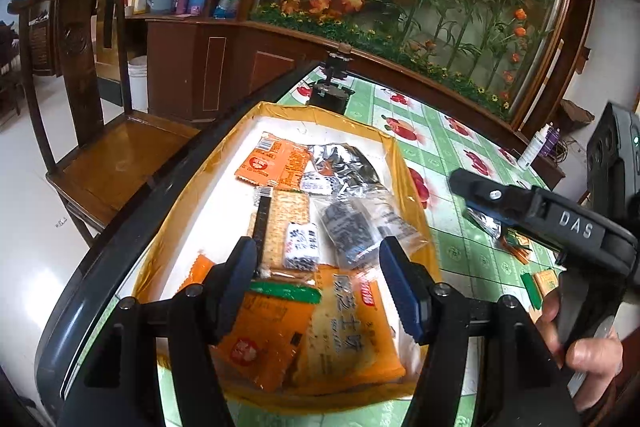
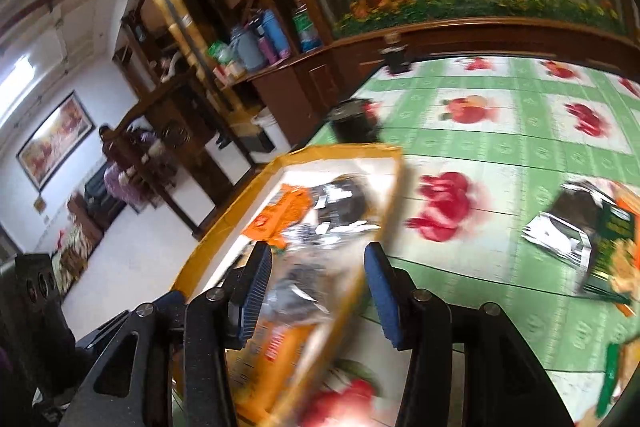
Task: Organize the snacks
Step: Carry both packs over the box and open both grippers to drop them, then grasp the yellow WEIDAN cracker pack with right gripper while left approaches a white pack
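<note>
So, left gripper [image 1: 318, 267]: jaws apart, nothing pinched, hovering over the near end of the box [image 1: 280, 111]. Directly under the gap sit a small white candy [image 1: 301, 246], a clear bag with dark pieces [image 1: 354, 231] and a cracker pack [image 1: 285, 223]; none of them is touched by the pads as far as I can see.

Right gripper [image 2: 316, 287]: jaws also apart and empty. In the left view it is off to the right, above the tablecloth [image 1: 452, 143], gripped by a hand [image 1: 580, 343]. Its own view is motion-blurred, with the box's yellow edge crossing between the fingers; no contact that I can make out.

Outward inside the box: a big orange toast pack [image 1: 348, 331] and another orange packet [image 1: 260, 343] at the near end, an orange packet [image 1: 276, 163] and a silver foil pouch [image 1: 340, 163] at the far end. So most snacks are already in, loosely piled.

Left on the cloth, well apart from the box: a silver-and-dark foil bag [image 2: 568, 227] with a green-orange pack [image 2: 616, 247] beside it, plus a green-edged packet [image 2: 612, 375] at the frame edge. Exact count there is unclear from blur.

Judgement: well past halfway. Remaining work is fetching those few packets, likely with the right gripper, and dropping them in.
</note>
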`<move>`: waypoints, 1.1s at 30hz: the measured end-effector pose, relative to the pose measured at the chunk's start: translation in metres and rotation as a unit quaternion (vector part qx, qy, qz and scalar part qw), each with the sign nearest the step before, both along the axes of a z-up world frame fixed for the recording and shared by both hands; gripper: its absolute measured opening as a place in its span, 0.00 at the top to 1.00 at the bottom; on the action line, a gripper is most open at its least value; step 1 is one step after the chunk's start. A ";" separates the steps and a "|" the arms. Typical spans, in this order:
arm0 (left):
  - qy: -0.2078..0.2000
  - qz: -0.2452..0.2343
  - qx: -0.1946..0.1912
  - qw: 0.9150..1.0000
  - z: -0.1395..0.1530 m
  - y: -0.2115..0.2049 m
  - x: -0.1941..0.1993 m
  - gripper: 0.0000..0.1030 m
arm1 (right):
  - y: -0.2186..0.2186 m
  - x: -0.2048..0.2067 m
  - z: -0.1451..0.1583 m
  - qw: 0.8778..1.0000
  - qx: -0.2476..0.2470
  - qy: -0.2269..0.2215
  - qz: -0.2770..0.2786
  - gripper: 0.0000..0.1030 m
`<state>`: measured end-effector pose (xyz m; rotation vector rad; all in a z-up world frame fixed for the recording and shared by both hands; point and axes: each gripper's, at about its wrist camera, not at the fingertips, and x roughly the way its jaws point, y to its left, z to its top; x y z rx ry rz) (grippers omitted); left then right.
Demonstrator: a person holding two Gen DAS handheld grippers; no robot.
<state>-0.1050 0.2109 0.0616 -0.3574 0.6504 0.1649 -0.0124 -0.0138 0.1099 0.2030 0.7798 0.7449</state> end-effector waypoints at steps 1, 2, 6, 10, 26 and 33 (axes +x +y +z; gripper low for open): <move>0.000 -0.005 0.002 1.000 0.001 -0.004 -0.002 0.39 | -0.011 0.002 0.000 1.000 0.009 0.004 -0.009 0.49; -0.002 -0.010 0.005 1.000 0.003 -0.009 -0.003 0.38 | -0.019 0.002 0.001 1.000 0.014 0.006 -0.015 0.49; -0.009 -0.033 0.020 0.999 0.012 -0.033 -0.009 0.38 | -0.068 -0.001 0.000 0.998 0.015 -0.004 -0.057 0.49; -0.008 -0.074 0.039 0.996 0.017 -0.067 -0.009 0.38 | -0.136 -0.003 -0.007 0.993 0.011 -0.006 -0.121 0.49; 0.107 -0.265 0.066 0.956 -0.041 -0.201 0.030 0.24 | -0.268 0.002 -0.031 0.966 0.111 0.086 -0.219 0.48; 0.125 -0.275 0.117 0.946 -0.051 -0.222 0.039 0.57 | -0.274 0.004 -0.040 0.962 0.080 0.106 -0.239 0.41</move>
